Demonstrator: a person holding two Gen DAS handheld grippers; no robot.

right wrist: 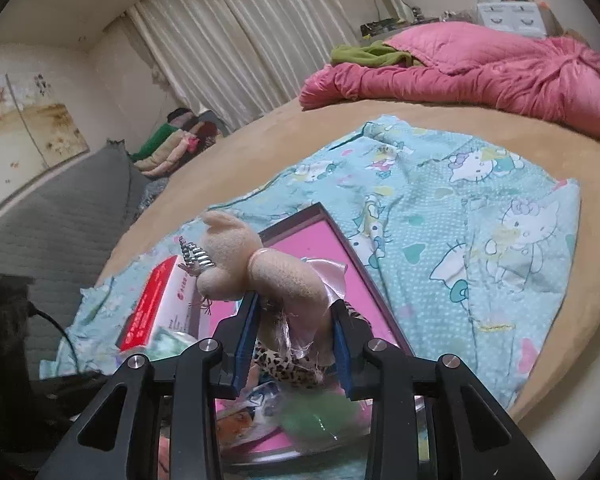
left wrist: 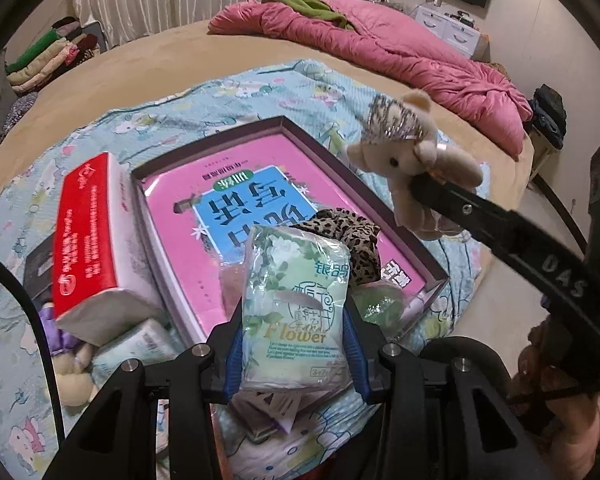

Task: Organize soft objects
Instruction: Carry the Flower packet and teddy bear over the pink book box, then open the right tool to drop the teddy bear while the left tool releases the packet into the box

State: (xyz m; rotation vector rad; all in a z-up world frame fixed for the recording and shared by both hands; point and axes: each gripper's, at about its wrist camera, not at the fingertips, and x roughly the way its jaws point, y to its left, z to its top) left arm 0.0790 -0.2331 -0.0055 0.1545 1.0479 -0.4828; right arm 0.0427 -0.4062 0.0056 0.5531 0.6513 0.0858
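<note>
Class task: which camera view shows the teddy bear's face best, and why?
The left wrist view: the teddy bear faces it, eye and snout visible, held in the right gripper. The right wrist view shows only its back and crown.

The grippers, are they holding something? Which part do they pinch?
The left gripper pinches the green tissue pack by its sides. The right gripper pinches the teddy bear around its lower body.

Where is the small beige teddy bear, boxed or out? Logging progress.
Out: the small beige teddy bear hangs clamped in the right claw above the pink-lined box.

Two teddy bears [left wrist: 410, 160] [left wrist: 70, 376] (one box [left wrist: 332, 152])
</note>
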